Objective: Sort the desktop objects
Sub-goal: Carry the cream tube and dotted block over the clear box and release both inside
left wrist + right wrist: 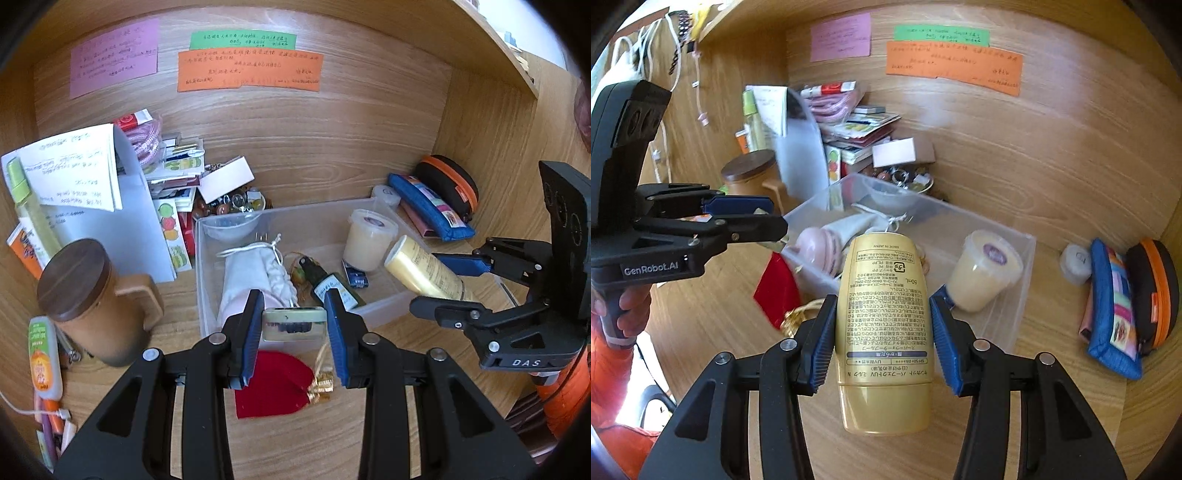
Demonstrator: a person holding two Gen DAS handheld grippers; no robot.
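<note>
Gold bottle (884, 332) clamped between the blue pads of the right gripper (884, 332), cap end toward the camera, held up in the air over the near-right part of the clear plastic bin (384, 306). Printed back label upside down in the right wrist view, fairly readable.

Left gripper (294, 325) clenched on a small flat shiny thing (294, 324), maybe a mirrored case or tin, can't tell which. Held above the bin's near edge, with a red pouch (271, 384) and its gold tassel (321, 386) lying on the desk just under it.

Inside the bin: a white drawstring bag (255, 273), a dark green spray bottle (332, 286), a cream-coloured tub (369, 238) toward the far right corner, a small clear bowl (232, 227) at the far left corner. Pink rounded thing near the bag, blurred, no clue.

Desk (280, 443) all light wood grain, boxed in by wood panels at the back and both sides. Pink, green and orange notes (249, 70) stuck on the back panel, handwriting too small to read.

Left edge of the desk: brown mug with a dark lid (79, 295), messy pile of papers and booklets behind it, a tube (44, 358) partly cut off. Right edge: blue zip pouch (428, 206) leaning against a black case with orange trim (448, 184).

Fingers and an orange sleeve (613, 369) at the lower left of the right wrist view, mostly cropped.
</note>
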